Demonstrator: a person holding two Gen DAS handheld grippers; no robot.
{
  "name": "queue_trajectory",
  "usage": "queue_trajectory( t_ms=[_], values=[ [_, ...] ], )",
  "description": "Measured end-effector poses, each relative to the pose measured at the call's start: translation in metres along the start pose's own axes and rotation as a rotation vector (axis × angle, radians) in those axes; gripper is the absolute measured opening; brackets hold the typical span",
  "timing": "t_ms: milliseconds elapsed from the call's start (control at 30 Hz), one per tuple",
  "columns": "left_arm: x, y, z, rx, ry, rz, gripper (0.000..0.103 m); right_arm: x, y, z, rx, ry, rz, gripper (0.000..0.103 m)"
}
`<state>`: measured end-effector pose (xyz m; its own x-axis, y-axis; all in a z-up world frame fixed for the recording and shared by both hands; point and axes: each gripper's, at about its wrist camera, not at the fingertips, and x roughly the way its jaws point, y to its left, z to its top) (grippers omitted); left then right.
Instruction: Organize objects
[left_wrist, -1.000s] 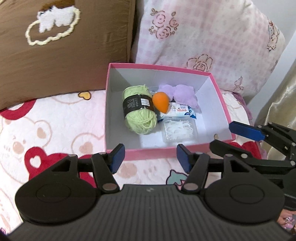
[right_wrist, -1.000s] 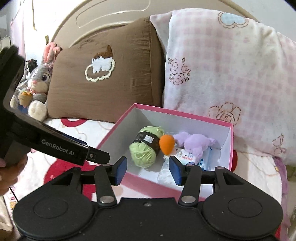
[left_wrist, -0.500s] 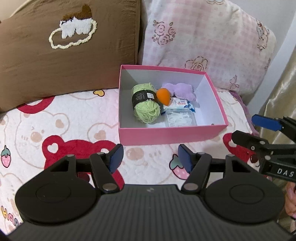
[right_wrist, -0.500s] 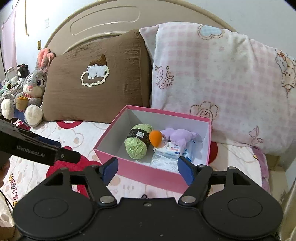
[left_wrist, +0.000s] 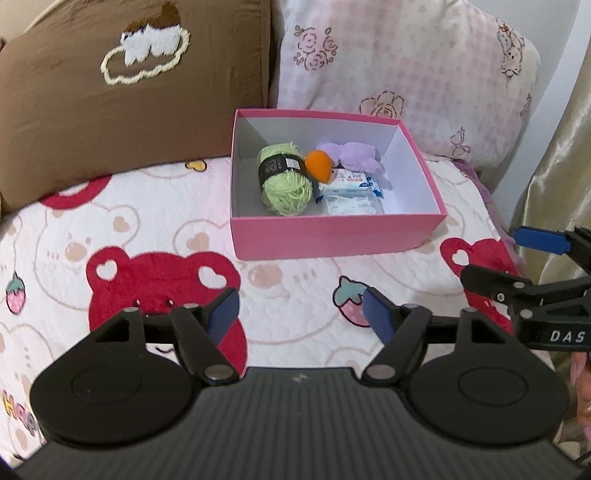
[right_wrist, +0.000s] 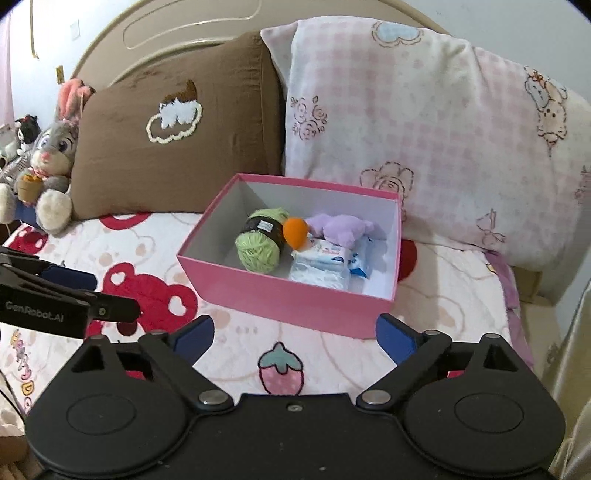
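A pink box (left_wrist: 332, 236) (right_wrist: 280, 299) stands on the bed in front of the pillows. Inside it lie a green yarn ball (left_wrist: 284, 181) (right_wrist: 258, 247), an orange egg-shaped sponge (left_wrist: 319, 165) (right_wrist: 294, 230), a purple plush (left_wrist: 354, 153) (right_wrist: 340, 227), a tissue pack (left_wrist: 354, 182) (right_wrist: 328, 254) and a clear bag of white bits (left_wrist: 351, 205). My left gripper (left_wrist: 300, 314) hangs over the bedspread short of the box, jaws opening, nothing between them. My right gripper (right_wrist: 294, 338) is also back from the box, jaws opening wide and empty.
A brown pillow (left_wrist: 122, 85) and a pink checked pillow (left_wrist: 406, 66) lean behind the box. A grey plush rabbit (right_wrist: 48, 158) sits at the far left. The bedspread (left_wrist: 147, 240) with red bears spreads in front. A gold curtain (left_wrist: 554, 166) hangs at the right.
Both grippers have drawn back from the box, which now looks smaller and farther. Both pairs of jaws stand wider apart, the right one much wider.
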<state>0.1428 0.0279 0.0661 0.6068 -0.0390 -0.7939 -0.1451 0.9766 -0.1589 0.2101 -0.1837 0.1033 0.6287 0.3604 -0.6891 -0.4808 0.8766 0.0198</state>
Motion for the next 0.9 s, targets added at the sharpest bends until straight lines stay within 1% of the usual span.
queue_trajectory(
  t_ms=[200,300,333,367,500,600,667,800,900],
  values=[
    [0.003,0.000,-0.008,-0.001,0.012,0.020,0.082,-0.002,-0.005,-0.004,0.049,0.010,0.023,0.096],
    [0.003,0.002,-0.009,-0.009,0.011,0.025,0.092,-0.003,-0.009,-0.005,0.083,0.014,0.029,0.096],
    [0.003,0.003,-0.009,-0.012,0.008,0.027,0.098,-0.003,-0.009,-0.006,0.090,0.016,0.032,0.096],
    [0.003,0.003,-0.009,-0.012,0.006,0.028,0.102,-0.002,-0.009,-0.007,0.093,0.015,0.035,0.096],
    [0.006,0.002,-0.008,0.000,0.022,0.052,0.103,0.002,-0.009,-0.009,0.084,0.025,0.008,0.096],
    [0.011,0.002,-0.008,-0.002,0.053,0.076,0.103,0.003,-0.006,-0.010,0.067,0.022,-0.010,0.097],
    [0.016,0.004,-0.008,-0.010,0.081,0.081,0.103,0.003,-0.006,-0.011,0.071,0.027,-0.003,0.097],
    [0.020,0.007,-0.011,-0.022,0.084,0.086,0.103,0.003,-0.009,-0.011,0.095,0.036,0.014,0.097],
    [0.020,0.008,-0.011,-0.029,0.092,0.110,0.103,0.002,-0.008,-0.012,0.092,0.038,0.010,0.097]
  ],
)
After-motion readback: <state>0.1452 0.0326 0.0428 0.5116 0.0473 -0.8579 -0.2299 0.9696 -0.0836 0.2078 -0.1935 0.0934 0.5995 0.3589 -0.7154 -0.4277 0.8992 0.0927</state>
